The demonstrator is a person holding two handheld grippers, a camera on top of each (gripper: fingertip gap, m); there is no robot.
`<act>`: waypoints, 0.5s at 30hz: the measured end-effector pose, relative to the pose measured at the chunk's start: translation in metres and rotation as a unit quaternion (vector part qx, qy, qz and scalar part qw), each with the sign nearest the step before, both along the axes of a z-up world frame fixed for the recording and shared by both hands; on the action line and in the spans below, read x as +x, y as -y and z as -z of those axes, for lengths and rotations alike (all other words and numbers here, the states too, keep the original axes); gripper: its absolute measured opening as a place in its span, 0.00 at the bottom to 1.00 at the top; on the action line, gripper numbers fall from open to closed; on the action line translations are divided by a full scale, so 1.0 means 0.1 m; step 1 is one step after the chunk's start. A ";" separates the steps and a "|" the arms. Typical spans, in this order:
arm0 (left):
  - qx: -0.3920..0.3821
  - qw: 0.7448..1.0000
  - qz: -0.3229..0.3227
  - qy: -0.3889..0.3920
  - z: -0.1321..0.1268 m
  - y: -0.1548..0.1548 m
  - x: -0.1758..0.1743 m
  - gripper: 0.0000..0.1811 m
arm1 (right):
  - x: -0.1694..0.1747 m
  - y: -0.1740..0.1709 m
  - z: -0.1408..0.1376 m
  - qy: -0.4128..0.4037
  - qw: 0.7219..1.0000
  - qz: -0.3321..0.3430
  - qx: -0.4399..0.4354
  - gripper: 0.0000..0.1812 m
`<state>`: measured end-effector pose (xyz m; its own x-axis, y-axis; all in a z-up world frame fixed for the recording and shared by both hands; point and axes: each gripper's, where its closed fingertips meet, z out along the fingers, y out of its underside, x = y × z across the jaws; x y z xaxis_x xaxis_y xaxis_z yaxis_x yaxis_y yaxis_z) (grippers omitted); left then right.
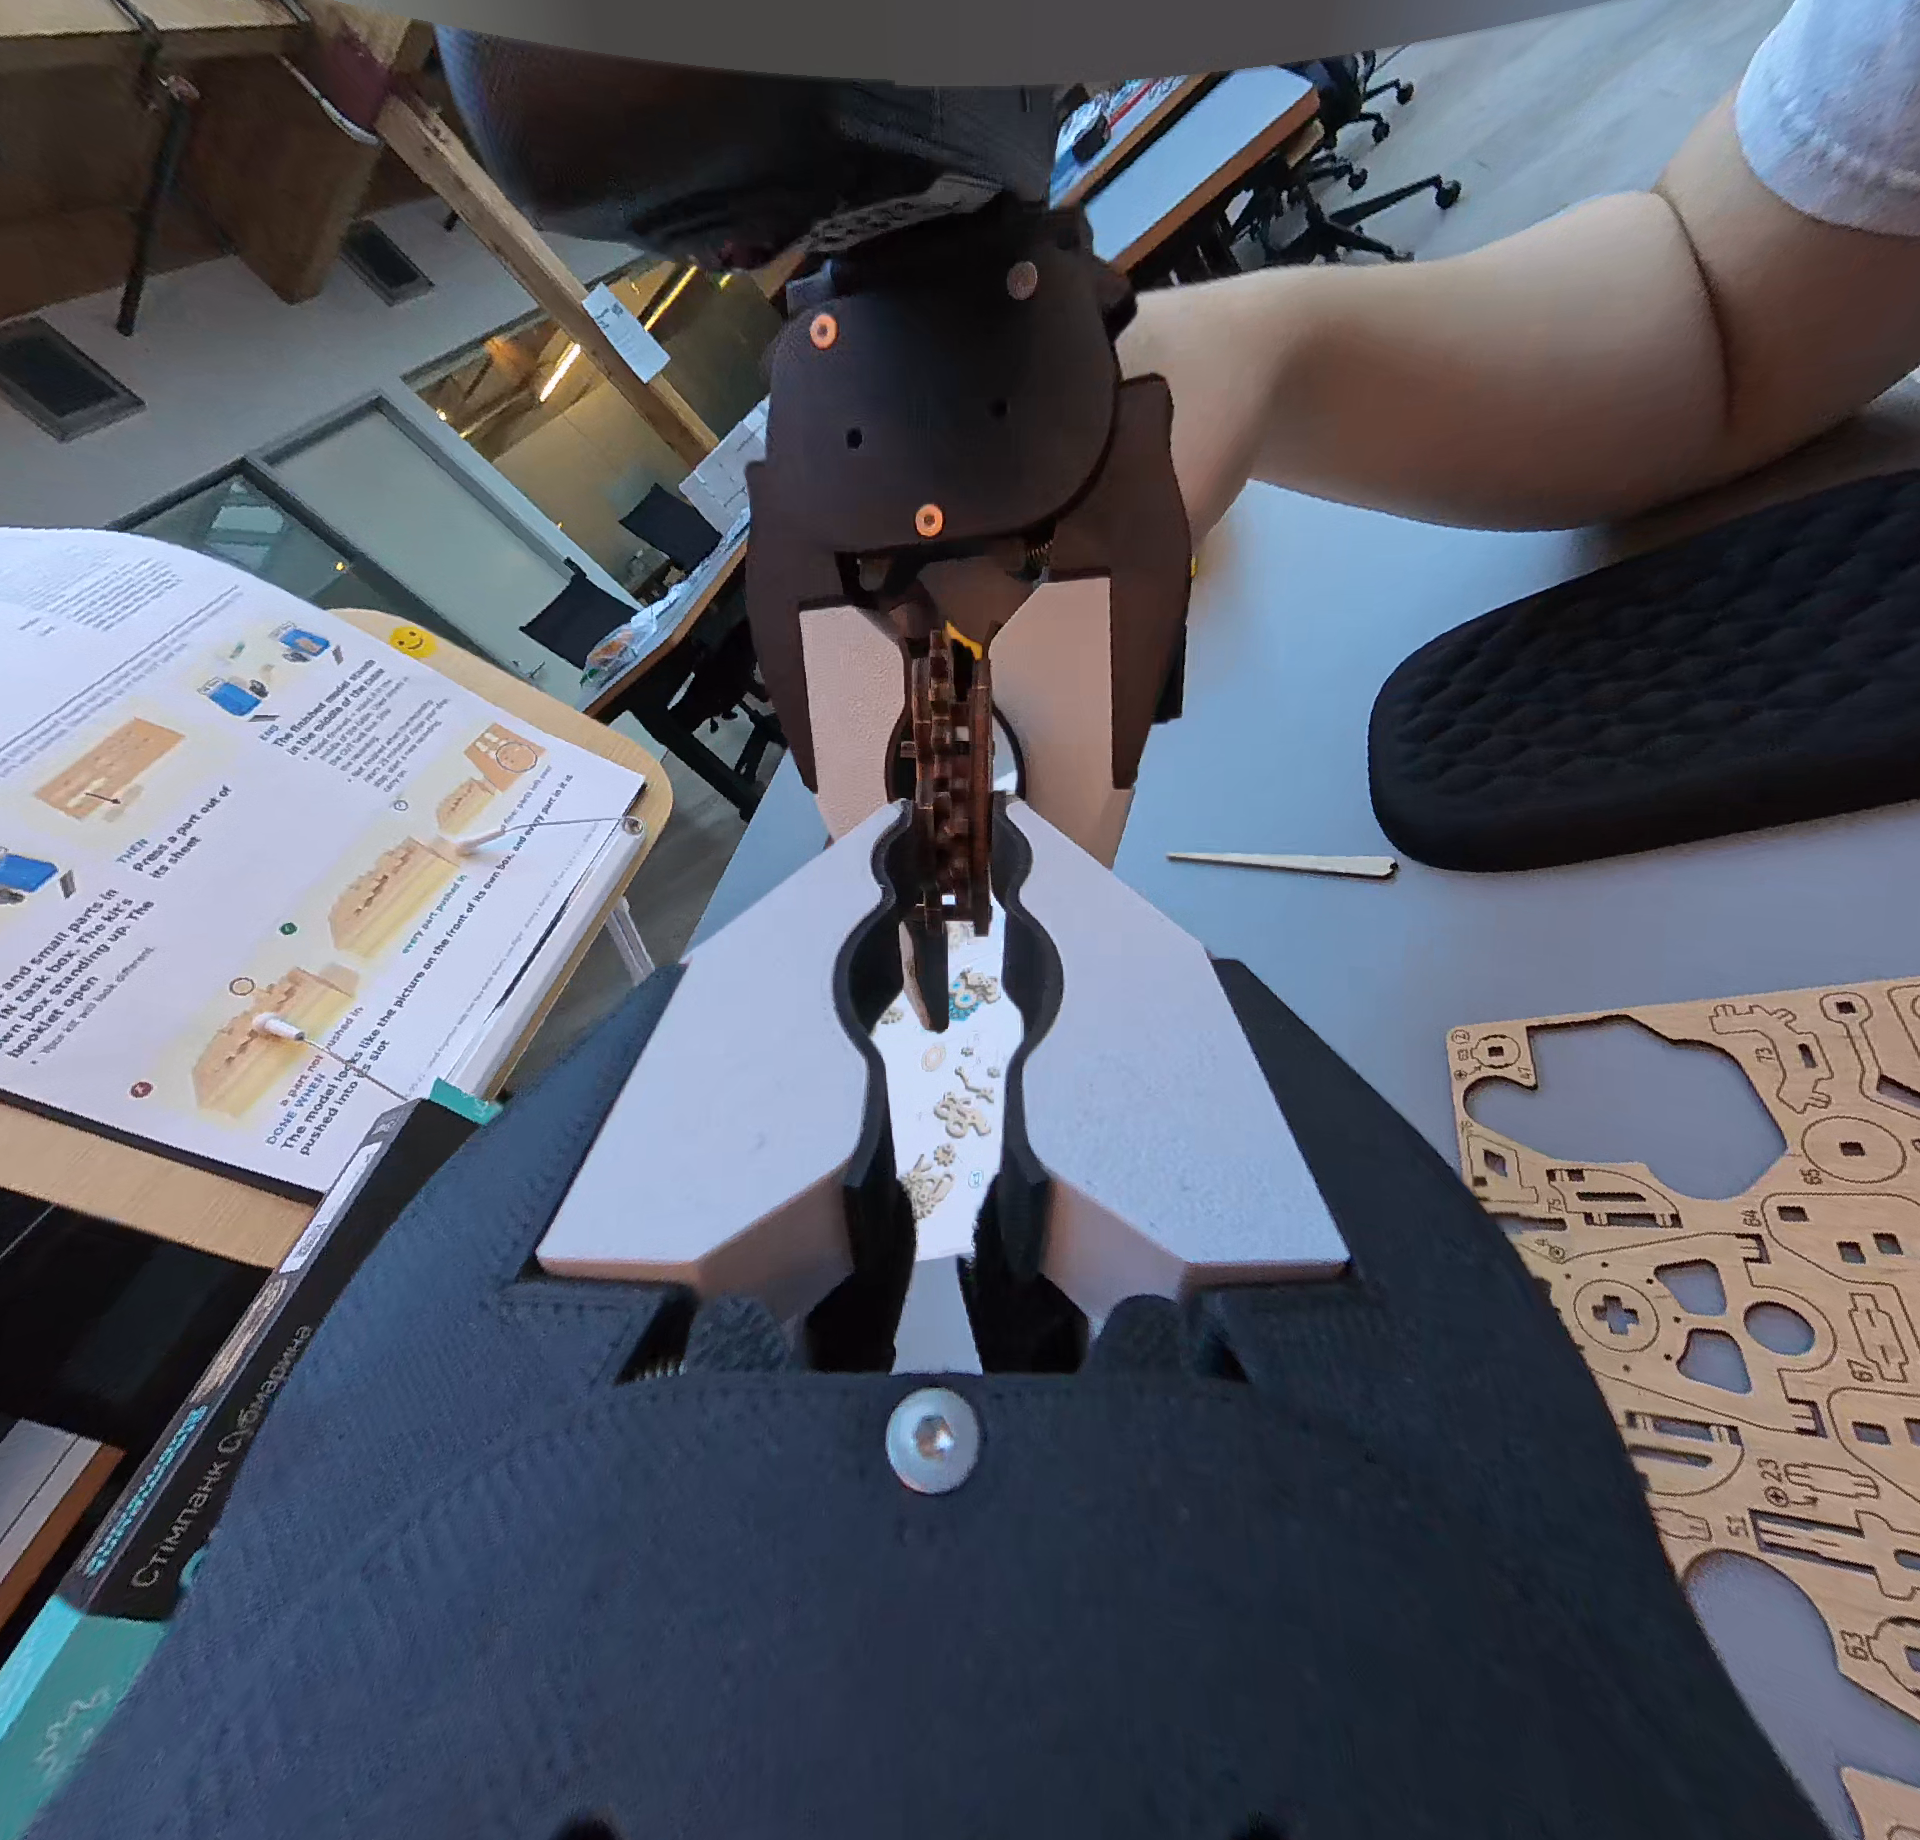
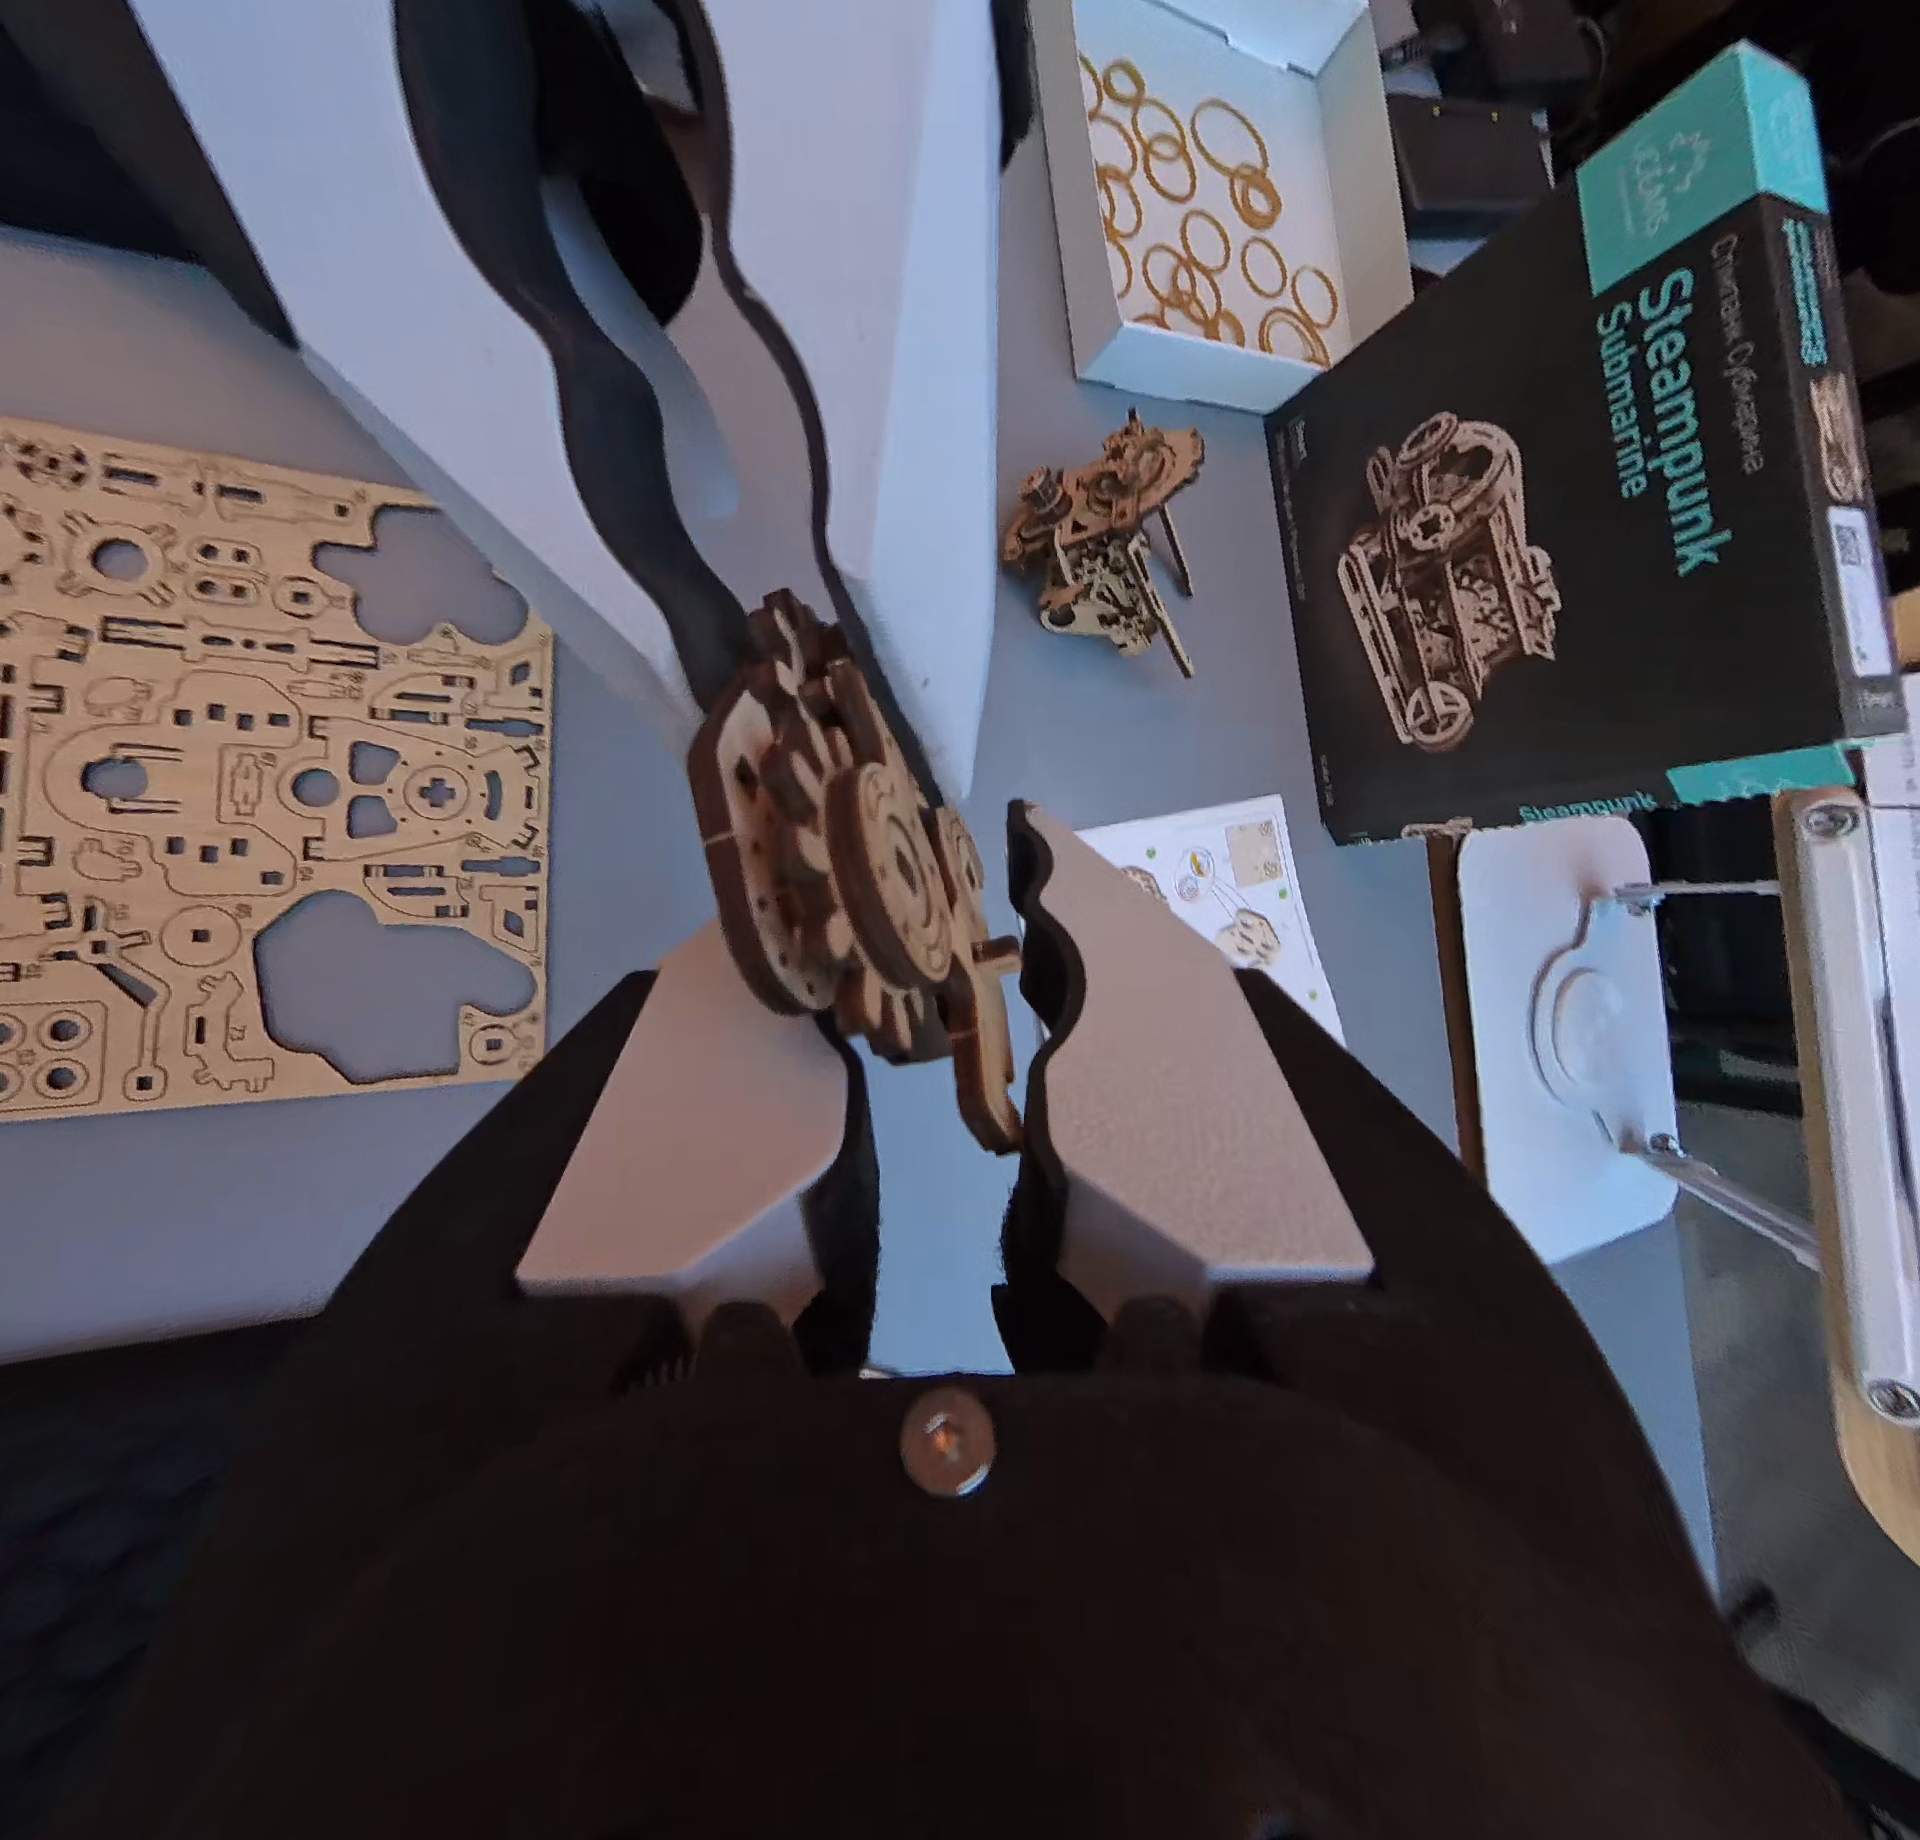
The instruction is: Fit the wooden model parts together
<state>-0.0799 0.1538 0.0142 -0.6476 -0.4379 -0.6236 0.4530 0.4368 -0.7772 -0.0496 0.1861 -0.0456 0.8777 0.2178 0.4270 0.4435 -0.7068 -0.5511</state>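
A flat wooden gear assembly [image 2: 831,855] is held in the air above the grey table [image 2: 1143,751]. My left gripper [image 1: 948,824] is shut on it; I see it edge-on [image 1: 940,855] between the pads. In the right wrist view the left gripper [image 2: 769,647] comes in from the top and clamps the assembly's far edge. My right gripper [image 2: 935,855] is open, with its fingers on either side of the assembly's near end. A small tabbed piece [image 2: 987,1063] lies against its right pad. In the left wrist view the right gripper [image 1: 971,782] faces me, fingers spread.
A plywood parts sheet [image 2: 260,751] lies to the left. A partly built model [image 2: 1112,543], a white tray of rubber bands [image 2: 1195,190] and the kit box [image 2: 1579,502] are at the right. An open booklet [image 1: 260,855], a wooden stick [image 1: 1283,863] and a black cushion [image 1: 1662,668] also lie here.
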 end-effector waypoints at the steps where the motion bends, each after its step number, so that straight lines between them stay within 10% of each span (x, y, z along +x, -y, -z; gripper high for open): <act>1: 0.010 1.000 -0.008 -0.002 0.02 0.00 0.02 0.06 | 0.05 0.03 0.04 0.013 1.000 0.015 -0.014 0.12; 15: -0.005 0.984 -0.037 -0.175 0.26 0.04 0.14 0.09 | -0.04 0.23 0.45 -0.081 0.989 0.006 -0.127 0.02</act>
